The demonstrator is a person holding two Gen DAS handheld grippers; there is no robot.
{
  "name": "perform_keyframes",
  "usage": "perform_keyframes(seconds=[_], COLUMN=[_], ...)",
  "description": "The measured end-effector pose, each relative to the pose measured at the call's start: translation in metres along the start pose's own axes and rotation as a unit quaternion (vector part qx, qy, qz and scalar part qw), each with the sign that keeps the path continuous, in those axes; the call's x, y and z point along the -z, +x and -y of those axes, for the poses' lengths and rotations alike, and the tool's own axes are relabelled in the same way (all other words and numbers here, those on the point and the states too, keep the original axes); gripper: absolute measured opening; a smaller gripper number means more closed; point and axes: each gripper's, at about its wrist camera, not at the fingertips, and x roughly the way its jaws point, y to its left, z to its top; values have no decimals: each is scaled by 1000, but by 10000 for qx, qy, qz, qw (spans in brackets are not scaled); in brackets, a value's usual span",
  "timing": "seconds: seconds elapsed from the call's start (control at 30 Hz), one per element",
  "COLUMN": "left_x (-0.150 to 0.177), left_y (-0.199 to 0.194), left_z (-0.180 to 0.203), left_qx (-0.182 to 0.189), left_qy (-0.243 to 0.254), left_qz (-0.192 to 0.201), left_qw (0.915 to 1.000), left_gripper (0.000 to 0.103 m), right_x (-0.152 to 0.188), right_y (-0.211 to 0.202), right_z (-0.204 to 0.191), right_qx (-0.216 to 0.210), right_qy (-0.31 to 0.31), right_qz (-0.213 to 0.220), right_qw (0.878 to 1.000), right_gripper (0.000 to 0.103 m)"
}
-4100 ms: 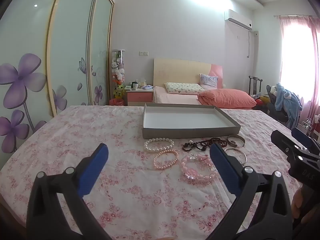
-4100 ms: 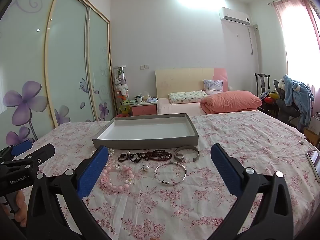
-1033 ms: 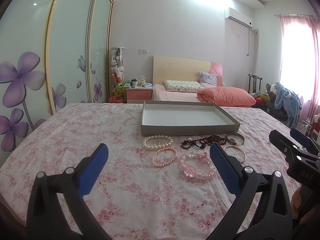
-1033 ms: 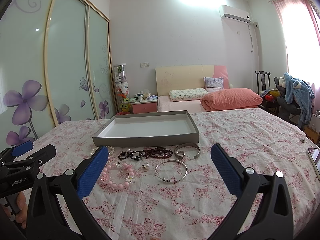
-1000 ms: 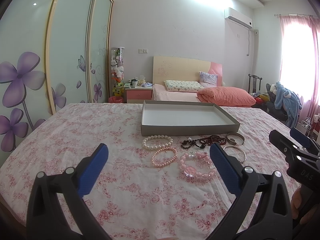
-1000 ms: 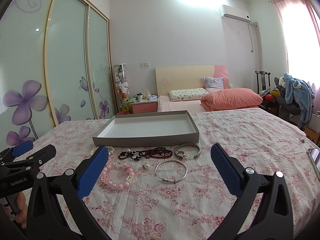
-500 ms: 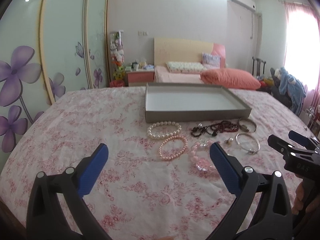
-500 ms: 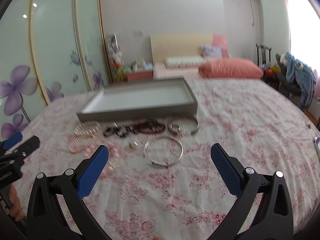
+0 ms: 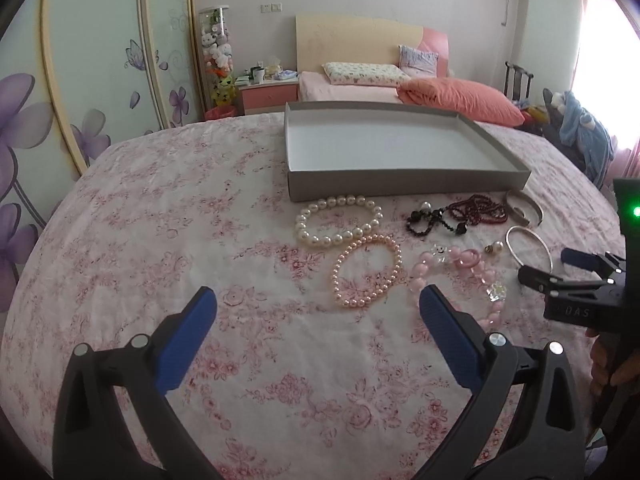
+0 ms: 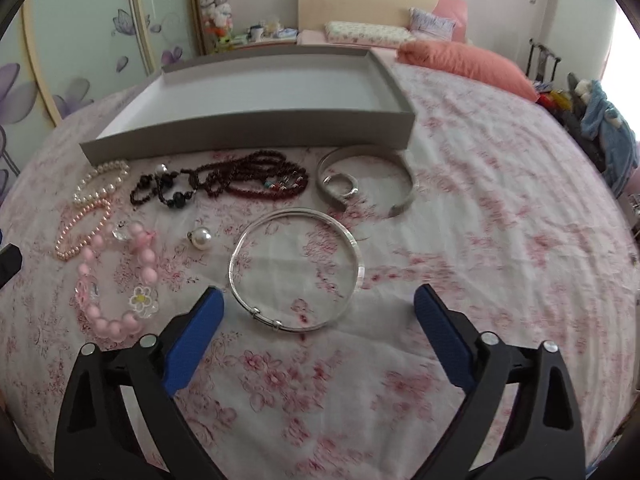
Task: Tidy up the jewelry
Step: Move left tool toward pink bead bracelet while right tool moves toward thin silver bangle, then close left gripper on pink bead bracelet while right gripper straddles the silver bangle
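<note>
Since the right claw (image 10: 316, 312) is closing with nothing between its pads yet, the thin silver bangle (image 10: 296, 270) lying flat at 12 o'clock could easily skid on the floral cloth (image 10: 480, 240). Left claw (image 9: 316, 320) hangs wide open and empty, pink pearl bracelet (image 9: 366, 270) at its 1 o'clock, tray (image 9: 400, 178) beyond still bare.

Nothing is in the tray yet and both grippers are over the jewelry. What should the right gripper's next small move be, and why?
Probably lower the right gripper onto the thin silver bangle. The bangle lies flat on the floral cloth, directly ahead of the blue fingers. The jaws are closing with nothing between them, and the grey tray is empty.
</note>
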Motion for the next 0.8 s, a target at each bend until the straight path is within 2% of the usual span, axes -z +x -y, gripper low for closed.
perform_keyframes(seconds=[0.23, 0.3, 0.47, 0.6, 0.8], left_x=[-1, -2, -4, -4, -6], left_y=[7, 7, 8, 16, 34], left_z=[13, 19, 36, 49, 66], left_qx=[187, 252, 490, 715, 716], left_qy=[83, 122, 203, 169, 125], left_qz=[-80, -77, -139, -363, -732], left_qw=[9998, 9996, 9985, 9966, 9947], left_gripper=[99, 98, 86, 75, 56], right_x=[-5, -5, -9, -5, -1], right_y=[-2, -6, -3, -6, -9], right_z=[-4, -5, -4, 4, 15], right_qx=[-76, -93, -130, -119, -123], right_qy=[-27, -68, -65, -26, 89], right_qz=[51, 104, 94, 98, 114], right_qw=[10000, 9999, 9998, 9999, 9998], right_gripper=[82, 70, 70, 70, 70])
